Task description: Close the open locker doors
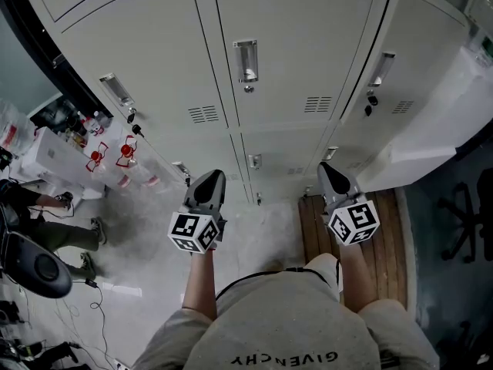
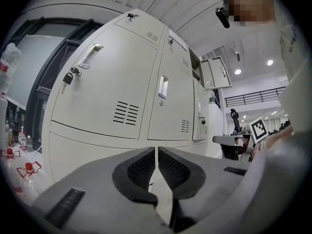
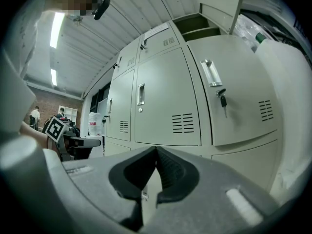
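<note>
Person faces grey locker bank (image 1: 285, 52), gripper in each hand, both held low, apart from doors. Left gripper (image 1: 210, 177): jaws pressed together, nothing between. Right gripper (image 1: 329, 168): jaws closed tight, empty. Open locker door (image 3: 220, 1) in top row, right column, swung out; dark compartment (image 3: 195, 26) exposed beside it. Doors below sit flush; key (image 3: 223, 101) hangs in right one. Red-labelled bottles (image 1: 108, 156) left of lockers.

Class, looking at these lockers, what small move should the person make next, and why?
Probably raise the right gripper toward the open top locker door: it stands swung out from its compartment above the closed doors, and the gripper's shut fingers hold nothing.
</note>
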